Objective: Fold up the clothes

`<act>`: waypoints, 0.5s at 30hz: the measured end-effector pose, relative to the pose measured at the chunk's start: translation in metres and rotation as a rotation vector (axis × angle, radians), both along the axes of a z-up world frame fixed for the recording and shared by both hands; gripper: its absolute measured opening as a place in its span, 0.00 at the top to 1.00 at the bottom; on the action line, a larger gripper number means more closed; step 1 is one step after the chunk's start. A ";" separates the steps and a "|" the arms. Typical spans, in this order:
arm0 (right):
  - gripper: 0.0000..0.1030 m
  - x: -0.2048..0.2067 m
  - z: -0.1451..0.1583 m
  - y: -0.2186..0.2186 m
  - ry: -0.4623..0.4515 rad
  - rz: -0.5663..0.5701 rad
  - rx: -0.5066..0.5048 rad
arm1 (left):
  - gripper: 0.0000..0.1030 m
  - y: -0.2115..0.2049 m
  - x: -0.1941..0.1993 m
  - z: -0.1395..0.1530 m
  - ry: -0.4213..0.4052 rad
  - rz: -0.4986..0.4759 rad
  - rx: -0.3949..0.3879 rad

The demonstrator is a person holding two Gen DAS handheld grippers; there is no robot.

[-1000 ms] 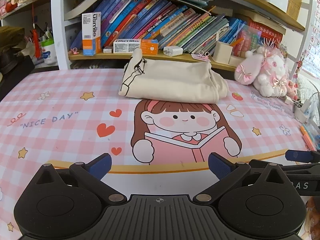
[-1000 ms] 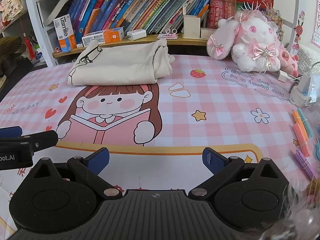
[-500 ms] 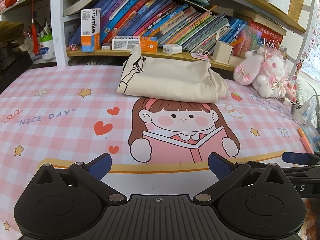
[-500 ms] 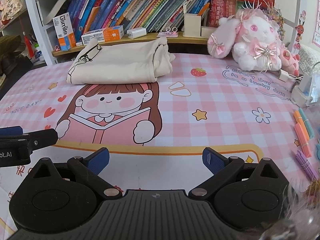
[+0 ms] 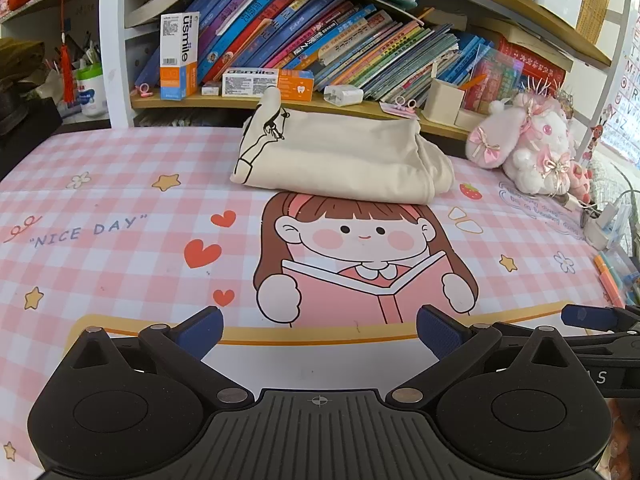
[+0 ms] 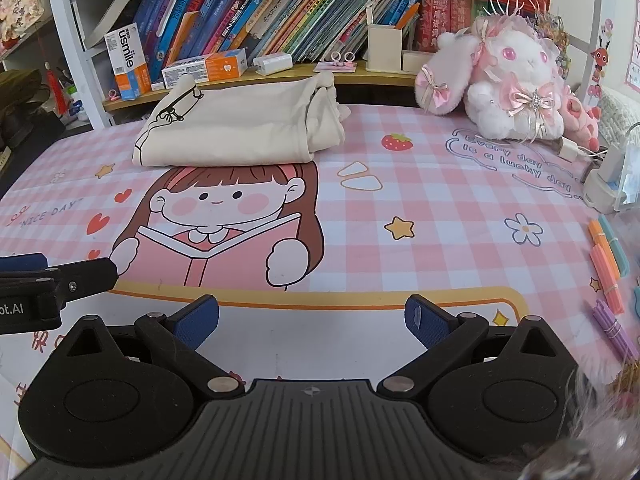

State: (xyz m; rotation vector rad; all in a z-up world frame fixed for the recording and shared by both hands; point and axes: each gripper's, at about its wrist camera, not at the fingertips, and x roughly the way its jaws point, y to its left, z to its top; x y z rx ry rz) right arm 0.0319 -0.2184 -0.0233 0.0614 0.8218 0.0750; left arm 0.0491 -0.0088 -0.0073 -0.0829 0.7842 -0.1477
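A folded cream garment (image 5: 340,160) with a black line drawing lies at the far side of the pink checked mat (image 5: 120,208), in front of the bookshelf. It also shows in the right wrist view (image 6: 236,128). My left gripper (image 5: 318,332) is open and empty, near the mat's front edge, well short of the garment. My right gripper (image 6: 312,320) is open and empty, also near the front edge. The right gripper's finger shows at the right of the left wrist view (image 5: 588,318). The left gripper's finger shows at the left of the right wrist view (image 6: 60,276).
A bookshelf (image 5: 320,40) with books and boxes stands behind the garment. A pink and white plush rabbit (image 6: 508,80) sits at the back right. Cables and a charger (image 6: 608,176) and coloured pens (image 6: 608,264) lie along the right edge.
Both grippers stay open and low at the front. The left wrist view has shifted slightly, so the garment sits a little further left and closer.
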 end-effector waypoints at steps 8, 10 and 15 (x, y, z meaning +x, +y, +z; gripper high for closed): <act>0.03 0.000 0.000 -0.001 0.005 -0.004 0.003 | 0.00 0.001 -0.001 0.001 -0.012 -0.001 -0.020; 0.03 0.001 0.000 -0.001 0.007 -0.003 0.004 | 0.00 0.001 -0.003 0.001 -0.022 -0.001 -0.021; 0.03 0.001 -0.001 -0.001 0.013 -0.005 0.010 | 0.00 0.000 -0.003 0.001 -0.024 0.000 -0.014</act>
